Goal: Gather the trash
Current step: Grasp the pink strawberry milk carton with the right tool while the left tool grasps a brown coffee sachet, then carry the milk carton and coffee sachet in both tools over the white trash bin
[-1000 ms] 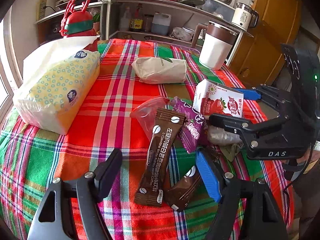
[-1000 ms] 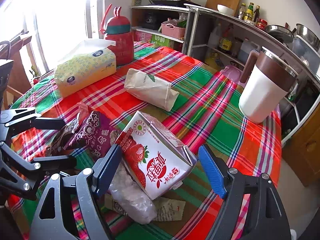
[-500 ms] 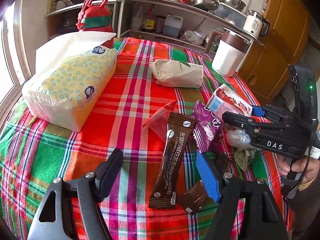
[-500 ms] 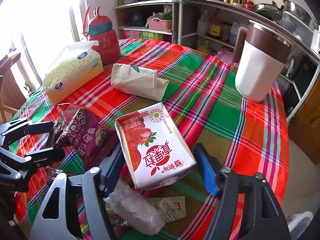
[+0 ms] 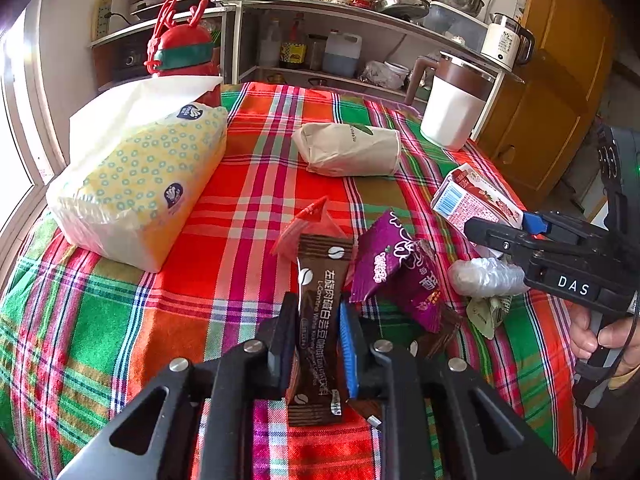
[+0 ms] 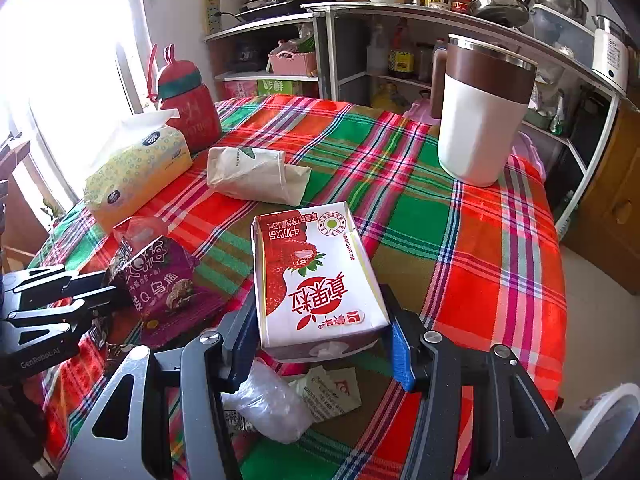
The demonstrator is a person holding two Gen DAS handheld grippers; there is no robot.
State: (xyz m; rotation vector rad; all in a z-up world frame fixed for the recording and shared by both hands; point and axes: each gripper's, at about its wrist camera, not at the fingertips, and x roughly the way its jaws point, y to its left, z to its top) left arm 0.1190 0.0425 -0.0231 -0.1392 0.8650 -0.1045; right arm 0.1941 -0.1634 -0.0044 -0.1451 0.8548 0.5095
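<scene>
Trash: coffee sachet [image 5: 318, 320] pinched between pads of left gripper [image 5: 316, 340], jaws just closed on it. Milk carton [image 6: 316, 276] clamped in right gripper [image 6: 320, 336], at 3 o'clock of sachet. Lift both straight up, slowly; purple wrapper [image 5: 396, 268] touches sachet, may drag. Only right view shows carton's printed top.

We see bright daylight from the window [image 6: 76, 52], blown out there; both views are sharp, with fisheye bending and dark corners.
</scene>
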